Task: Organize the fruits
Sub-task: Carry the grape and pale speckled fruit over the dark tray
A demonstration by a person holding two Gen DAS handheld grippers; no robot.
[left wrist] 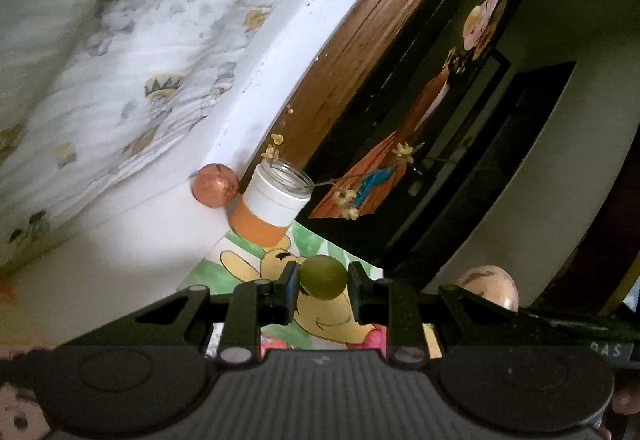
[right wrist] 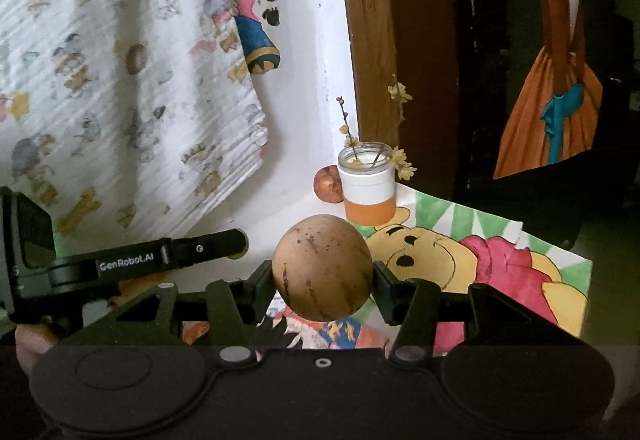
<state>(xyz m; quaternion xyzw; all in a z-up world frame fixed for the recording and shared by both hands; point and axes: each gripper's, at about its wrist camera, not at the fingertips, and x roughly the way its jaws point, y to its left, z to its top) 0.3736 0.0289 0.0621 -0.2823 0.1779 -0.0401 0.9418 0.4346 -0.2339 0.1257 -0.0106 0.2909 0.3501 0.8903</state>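
Through the left wrist view, the left gripper (left wrist: 323, 282) is clamping its jaws on a small green fruit (left wrist: 323, 277) above a bear drawing (left wrist: 276, 268), a reddish fruit (left wrist: 216, 185) sitting beside the flower jar (left wrist: 274, 202). Through the right wrist view, the right gripper (right wrist: 323, 276) is gripping a large brown fruit (right wrist: 322, 267), and only here is the left gripper's arm (right wrist: 152, 260) showing its printed lettering.
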